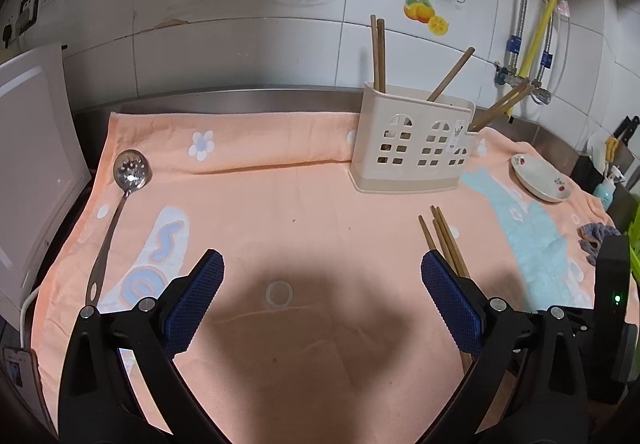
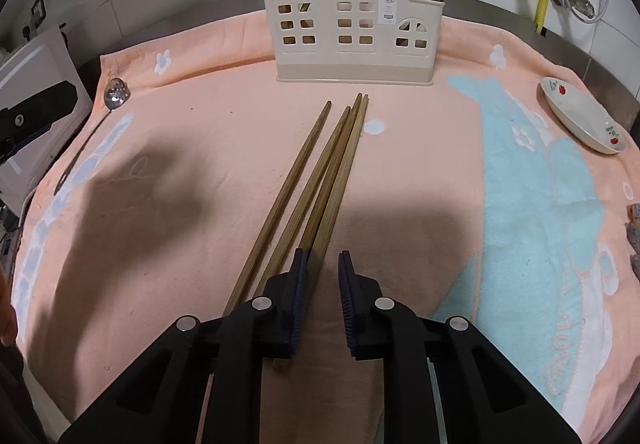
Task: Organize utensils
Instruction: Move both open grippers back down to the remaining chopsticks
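Note:
Several wooden chopsticks [image 2: 320, 172] lie side by side on the peach towel [image 2: 200, 164], pointing at the cream utensil holder [image 2: 348, 24], which has more chopsticks standing in it. My right gripper [image 2: 322, 260] sits over their near ends with its jaws narrow. The rightmost chopstick runs in beside the left pad [image 2: 300, 284], and a gap shows to the right pad, so nothing is pinched. My left gripper [image 1: 320, 264] hangs wide open over bare towel, with the chopsticks [image 1: 444, 240] by its right finger. A slotted metal spoon [image 1: 130, 170] lies at the far left.
A small white plate [image 1: 540, 178] with a cherry print rests on the towel right of the holder [image 1: 412, 148]. A white appliance [image 1: 36, 164] stands at the left edge. The tiled wall, pipes and a yellow hose [image 1: 548, 16] close the back.

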A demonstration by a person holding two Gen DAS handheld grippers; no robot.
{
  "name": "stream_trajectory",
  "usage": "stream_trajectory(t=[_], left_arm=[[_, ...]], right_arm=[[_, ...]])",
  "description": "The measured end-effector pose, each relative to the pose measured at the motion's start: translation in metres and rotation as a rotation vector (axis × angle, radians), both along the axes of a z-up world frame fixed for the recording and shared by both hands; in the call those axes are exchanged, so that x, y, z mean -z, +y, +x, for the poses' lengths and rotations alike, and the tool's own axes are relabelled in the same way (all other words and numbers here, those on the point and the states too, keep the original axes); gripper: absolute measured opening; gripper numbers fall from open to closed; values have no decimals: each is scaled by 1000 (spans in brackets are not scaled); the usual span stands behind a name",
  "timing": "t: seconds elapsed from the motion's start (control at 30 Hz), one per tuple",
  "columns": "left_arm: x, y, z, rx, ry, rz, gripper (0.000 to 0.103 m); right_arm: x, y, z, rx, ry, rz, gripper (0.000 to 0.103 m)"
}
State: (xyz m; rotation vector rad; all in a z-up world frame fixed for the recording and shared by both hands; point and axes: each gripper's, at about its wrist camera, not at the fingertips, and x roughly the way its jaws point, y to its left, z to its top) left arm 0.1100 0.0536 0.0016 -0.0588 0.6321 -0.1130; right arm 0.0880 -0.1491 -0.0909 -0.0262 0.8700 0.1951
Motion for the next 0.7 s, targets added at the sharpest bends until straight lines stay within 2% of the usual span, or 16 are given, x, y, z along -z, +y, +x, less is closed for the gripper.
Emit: stream_trajectory(t=[0.2, 0.47, 0.53, 0.6, 0.7], left_arm=[[4, 2, -2, 3, 4, -13, 98], [9, 1, -5, 2, 15, -18, 98], [10, 0, -4, 2, 21, -19, 98], [10, -1, -6, 5, 21, -17, 98], [11, -2, -7, 2, 24, -10, 98]], right_arm=[[0, 9, 2, 7, -13, -56, 10], [1, 9, 10, 15, -10, -62, 10], [5, 13, 15, 13, 16, -63, 10], [6, 15, 14, 14, -5, -83, 10], [6, 9, 13, 19, -1, -47, 9]])
